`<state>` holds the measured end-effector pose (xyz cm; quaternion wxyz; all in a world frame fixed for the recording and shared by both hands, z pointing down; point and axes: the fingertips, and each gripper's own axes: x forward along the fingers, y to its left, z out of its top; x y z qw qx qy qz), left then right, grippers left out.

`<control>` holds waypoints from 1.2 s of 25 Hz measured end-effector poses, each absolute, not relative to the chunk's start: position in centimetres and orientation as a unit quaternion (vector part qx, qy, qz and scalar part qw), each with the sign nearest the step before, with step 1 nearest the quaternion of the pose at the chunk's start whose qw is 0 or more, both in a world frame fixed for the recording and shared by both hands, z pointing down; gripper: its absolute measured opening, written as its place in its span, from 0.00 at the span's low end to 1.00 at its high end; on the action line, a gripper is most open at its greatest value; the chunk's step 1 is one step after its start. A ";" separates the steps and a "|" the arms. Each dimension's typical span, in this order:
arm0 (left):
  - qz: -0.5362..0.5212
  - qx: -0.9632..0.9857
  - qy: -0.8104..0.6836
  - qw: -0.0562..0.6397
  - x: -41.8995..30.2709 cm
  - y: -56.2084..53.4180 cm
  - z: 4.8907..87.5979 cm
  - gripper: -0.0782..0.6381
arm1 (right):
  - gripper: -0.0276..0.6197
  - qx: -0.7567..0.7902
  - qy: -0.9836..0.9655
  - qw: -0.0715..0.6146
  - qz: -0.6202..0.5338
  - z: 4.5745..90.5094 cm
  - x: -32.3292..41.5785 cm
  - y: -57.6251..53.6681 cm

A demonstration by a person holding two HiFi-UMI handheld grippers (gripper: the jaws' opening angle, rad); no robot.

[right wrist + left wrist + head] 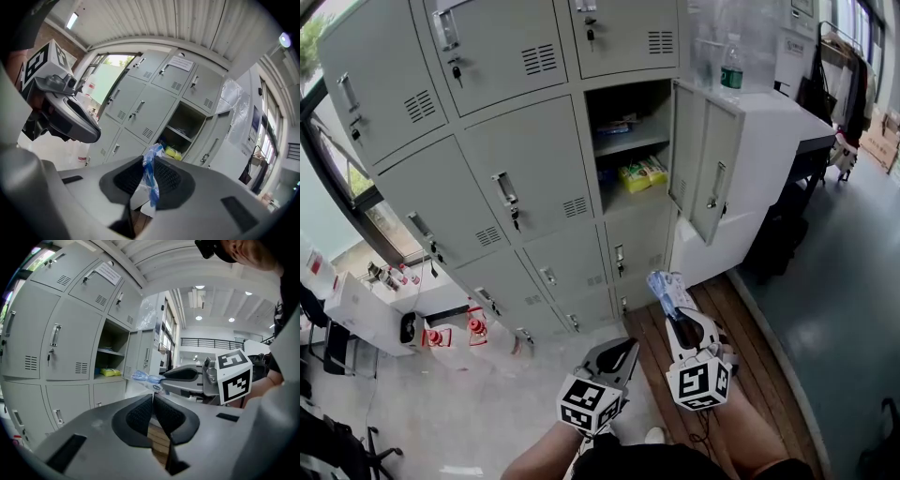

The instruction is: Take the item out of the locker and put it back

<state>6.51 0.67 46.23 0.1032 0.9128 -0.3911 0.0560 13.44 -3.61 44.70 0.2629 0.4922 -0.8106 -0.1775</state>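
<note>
Grey steel locker bank (pixel 534 187), doors shut except 1.

1. Open compartment (pixel 623 105), upper right of the bank. Its door (pixel 703 169) is swung out to the right, with the free edge standing toward the room and the mouth exposed to the front. 1 inner shelf (pixel 628 142) splits it into 2 levels. Yellow packs (pixel 642 173) lie on the lower level near the front lip; items on the upper level are too small to identify.
2. White cabinet (pixel 769 141), just right of the door, with a water bottle (pixel 731 66) on top.
3. Floor: pale concrete (pixel 469 412) at left, a strip of wooden boards (pixel 750 356) under the grippers, and a teal surface (pixel 844 309) at right.
4. Right gripper (pixel 675 309), jaws clenched on a blue-and-clear plastic packet (pixel 666 286). The packet stands out past the fingertips, low over the boards and well apart from the compartment, below and in front of its mouth.
5. Left gripper (pixel 626 347), jaws pressed together with nothing between them, just beside the right gripper on its left and not touching it.
</note>
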 end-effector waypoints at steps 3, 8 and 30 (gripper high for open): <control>0.056 0.911 -0.396 0.103 7.0 0.9 46.4 0.14 | 0.23 0.488 -0.813 0.263 -0.176 44.9 14.1 -3.2; 0.050 0.908 -0.402 0.105 7.8 1.3 46.4 0.14 | 0.23 0.483 -0.816 0.263 -0.178 45.0 14.8 -2.6; 0.055 0.907 -0.405 0.100 3.0 -0.7 45.6 0.14 | 0.23 0.491 -0.811 0.261 -0.180 44.2 11.2 -4.9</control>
